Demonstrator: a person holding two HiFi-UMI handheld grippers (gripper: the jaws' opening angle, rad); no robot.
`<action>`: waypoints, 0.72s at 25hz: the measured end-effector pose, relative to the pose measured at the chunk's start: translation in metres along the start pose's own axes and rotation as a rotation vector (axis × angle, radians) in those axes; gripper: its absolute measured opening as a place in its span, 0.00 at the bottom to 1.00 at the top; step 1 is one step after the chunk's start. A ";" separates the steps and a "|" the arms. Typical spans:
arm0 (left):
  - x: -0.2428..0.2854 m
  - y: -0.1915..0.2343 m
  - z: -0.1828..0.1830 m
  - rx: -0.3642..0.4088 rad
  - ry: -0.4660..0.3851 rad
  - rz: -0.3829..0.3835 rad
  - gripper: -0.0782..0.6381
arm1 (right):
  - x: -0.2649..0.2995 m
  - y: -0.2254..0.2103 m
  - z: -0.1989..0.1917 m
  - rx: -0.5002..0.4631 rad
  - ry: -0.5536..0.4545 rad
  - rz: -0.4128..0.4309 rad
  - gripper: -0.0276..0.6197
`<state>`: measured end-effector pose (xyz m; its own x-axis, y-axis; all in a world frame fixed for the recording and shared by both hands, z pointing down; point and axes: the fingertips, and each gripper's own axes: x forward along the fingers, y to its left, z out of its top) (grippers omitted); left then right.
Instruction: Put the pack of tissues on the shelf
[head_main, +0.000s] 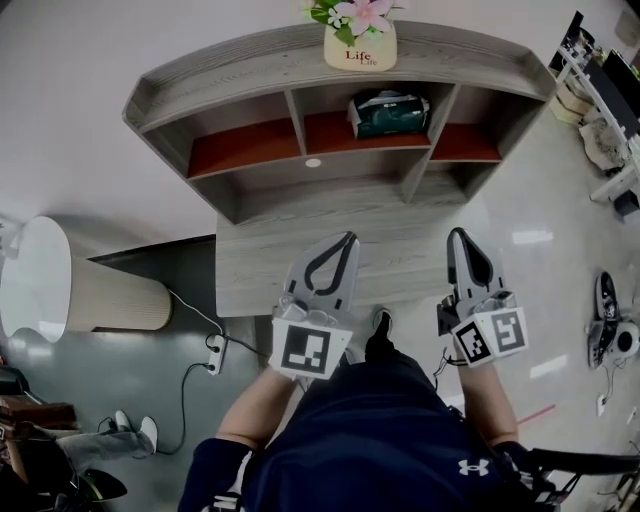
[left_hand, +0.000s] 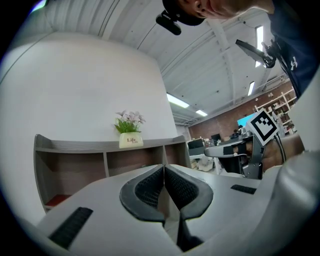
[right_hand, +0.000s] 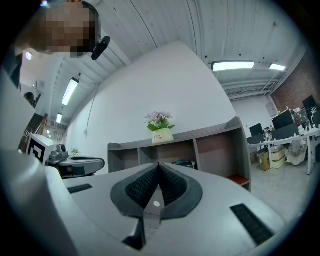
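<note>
"Where was the pack of tissues when you looked down?"

"The pack of tissues (head_main: 389, 113) lay in the middle compartment of the shelf (head_main: 230, 62). It sat on the red board there, in a dark green wrapper, towards the right side of that opening. Straight above it, on the top board, stood the flower pot (head_main: 360, 46) with pink blooms. The compartments to either side of the pack showed only their red boards."

"And your fingers? Were you holding anything?"

"No. My left gripper (head_main: 347, 240) was clenched, with its ribbed black pads (left_hand: 150, 187) pressed flat together along the middle line and nothing caught between them. My right gripper (head_main: 458, 236) was the same, jaws closed tight on themselves. Over its tips I could see the green pack in the shelf beyond."

"How were your hands placed?"

"I held them side by side over the near part of the desk top (head_main: 260, 270), both pointing towards the shelf and roughly level. They were apart from each other and well apart from the pack, and neither touched the shelf. Down to my left a power strip (head_main: 214, 352) lay on the floor beside the desk."
</note>
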<state>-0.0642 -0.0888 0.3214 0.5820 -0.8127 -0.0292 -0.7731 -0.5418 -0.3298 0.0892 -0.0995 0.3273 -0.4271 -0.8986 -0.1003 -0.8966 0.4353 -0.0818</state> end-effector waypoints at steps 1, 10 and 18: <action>-0.001 0.001 0.000 -0.004 0.000 0.001 0.14 | 0.000 0.001 0.001 0.000 -0.003 -0.001 0.06; -0.007 0.002 0.006 0.019 -0.026 -0.017 0.14 | -0.004 0.009 0.005 0.008 -0.021 -0.012 0.06; 0.001 0.001 0.008 0.004 -0.043 -0.029 0.14 | -0.001 0.006 0.007 0.018 -0.018 -0.015 0.06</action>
<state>-0.0623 -0.0880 0.3132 0.6149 -0.7863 -0.0601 -0.7544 -0.5643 -0.3353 0.0850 -0.0952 0.3199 -0.4116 -0.9039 -0.1166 -0.9003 0.4231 -0.1016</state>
